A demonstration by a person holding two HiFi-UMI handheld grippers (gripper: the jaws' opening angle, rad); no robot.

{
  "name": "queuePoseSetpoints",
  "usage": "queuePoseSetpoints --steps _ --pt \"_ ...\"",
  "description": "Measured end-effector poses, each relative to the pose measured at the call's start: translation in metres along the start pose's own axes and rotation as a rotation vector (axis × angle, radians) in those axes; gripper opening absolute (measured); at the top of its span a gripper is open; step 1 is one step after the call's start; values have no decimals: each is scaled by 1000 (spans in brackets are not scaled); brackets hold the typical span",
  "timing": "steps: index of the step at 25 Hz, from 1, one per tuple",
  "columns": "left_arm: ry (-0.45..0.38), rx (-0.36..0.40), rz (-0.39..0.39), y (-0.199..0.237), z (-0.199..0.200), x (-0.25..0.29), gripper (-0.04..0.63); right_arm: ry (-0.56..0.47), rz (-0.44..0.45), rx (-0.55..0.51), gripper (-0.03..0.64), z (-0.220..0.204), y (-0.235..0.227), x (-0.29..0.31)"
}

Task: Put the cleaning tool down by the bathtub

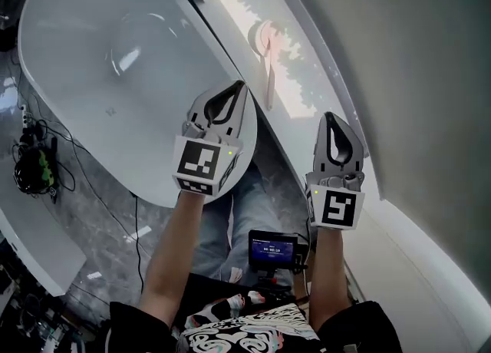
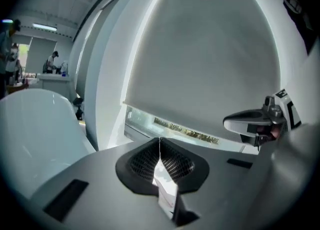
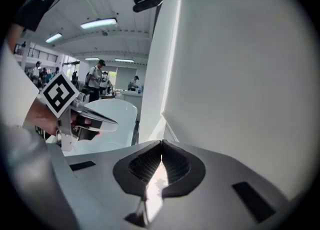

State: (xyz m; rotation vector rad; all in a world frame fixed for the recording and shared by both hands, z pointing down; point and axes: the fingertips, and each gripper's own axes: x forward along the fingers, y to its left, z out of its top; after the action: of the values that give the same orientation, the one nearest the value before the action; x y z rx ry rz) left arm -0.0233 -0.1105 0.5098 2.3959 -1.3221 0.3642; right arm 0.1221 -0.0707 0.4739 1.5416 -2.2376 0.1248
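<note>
Nearest the lens sat a small black screen (image 1: 270, 250) strapped at the person's chest, in the lower middle of the frame, with both forearms reaching up past it. Each arm ended in tongs. The left tongs (image 1: 238, 85) were closed with nothing between them, their tips over the lower rim of the bathtub (image 1: 115, 60). The right tongs (image 1: 331, 117) were likewise closed and empty, at the right of the frame beside the pale wall.

The cleaning tool (image 1: 268, 67) lay flat on the bright ledge (image 1: 299, 83) in the upper middle of the frame, between the tub's rim and the wall. It showed a rounded head towards the top and a thin handle pointing down the frame, though it was too blurred to say what kind of tool. It was apart from both tongs, the left ones nearer its handle end.

By the look of it, the putting down was already done and only the drawing away was left. To do that well, the left tongs ought to pull straight back towards the body, not sweep sideways, since the handle end lay close by and a nudge could roll the tool off the ledge into the gap beside the tub.
</note>
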Motion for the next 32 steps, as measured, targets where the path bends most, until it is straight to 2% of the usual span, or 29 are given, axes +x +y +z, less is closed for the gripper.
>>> queuePoseSetpoints --steps 2,7,9,13,17,22,26,32 --pt "-30 50 4 -9 26 -27 18 -38 -28 -6 26 28 -6 -20" --pt "-175 107 8 -31 97 -90 18 -146 -73 37 26 93 -16 -69" --pt "-237 120 8 -40 130 -114 18 -150 -67 13 26 112 -14 -89" --pt "-290 147 27 -45 183 -153 18 -213 -94 64 26 165 -10 -114" --pt "-337 133 53 -45 226 -186 18 -169 -74 25 26 183 -8 -137" --pt "-385 154 67 -43 261 -220 18 -232 -38 102 26 216 -6 -154" --pt "-349 227 84 -44 269 -245 18 -262 -44 122 26 239 -6 -167" --pt "-356 257 98 -50 281 -257 18 -311 -65 122 25 262 -14 -178"
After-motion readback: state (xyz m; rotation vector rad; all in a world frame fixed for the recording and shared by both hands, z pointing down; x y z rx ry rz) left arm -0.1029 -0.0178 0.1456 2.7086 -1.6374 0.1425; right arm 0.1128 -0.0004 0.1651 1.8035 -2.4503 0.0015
